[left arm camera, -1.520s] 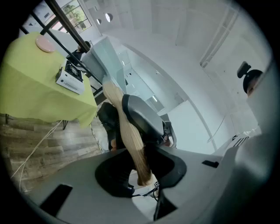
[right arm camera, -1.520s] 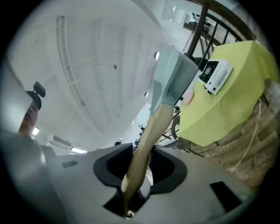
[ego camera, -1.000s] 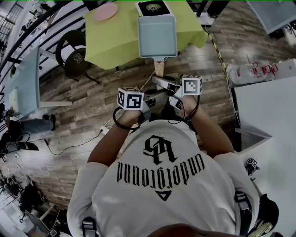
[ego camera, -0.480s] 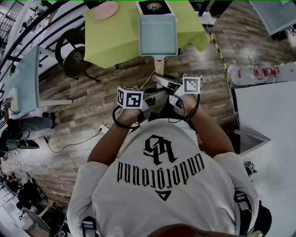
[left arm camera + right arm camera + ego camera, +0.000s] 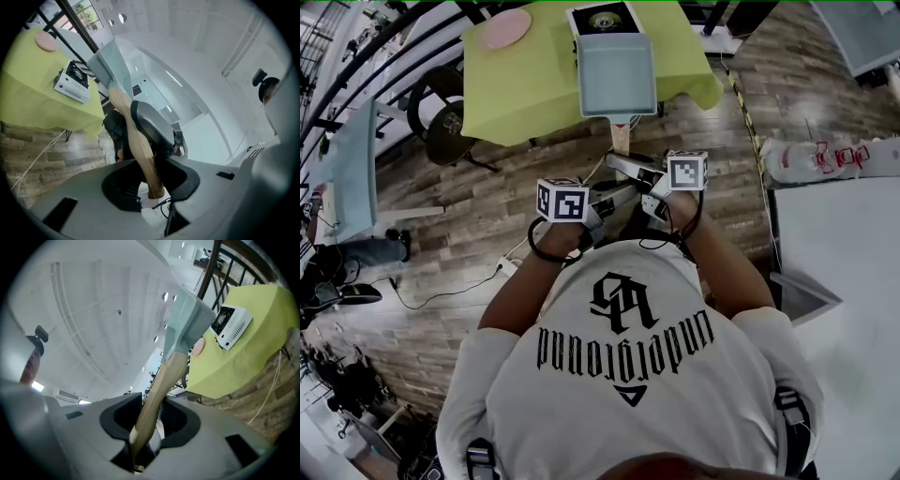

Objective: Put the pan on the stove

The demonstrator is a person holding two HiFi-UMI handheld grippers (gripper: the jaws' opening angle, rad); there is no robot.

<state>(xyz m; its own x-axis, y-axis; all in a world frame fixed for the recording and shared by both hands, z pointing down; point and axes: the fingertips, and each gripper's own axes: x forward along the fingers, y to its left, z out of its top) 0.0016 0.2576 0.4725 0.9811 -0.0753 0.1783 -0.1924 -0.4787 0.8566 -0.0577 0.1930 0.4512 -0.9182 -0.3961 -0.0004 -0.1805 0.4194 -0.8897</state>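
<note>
Lime cloth (image 5: 525, 84) covers the table holding the stove (image 5: 602, 19); the floor (image 5: 478, 216) is wood plank. Left gripper (image 5: 149, 176) and right gripper (image 5: 140, 430) both clamp the pan (image 5: 617, 75) by its handle (image 5: 159, 380).

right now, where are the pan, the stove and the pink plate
pan (image 5: 617, 80): head view, on the middle of its square bowl
stove (image 5: 605, 19): head view, on its round burner
pink plate (image 5: 506, 28): head view, on the plate's centre

Square pan (image 5: 617, 75) — aloft, perhaps overlapping stove (image 5: 605, 19)
</note>
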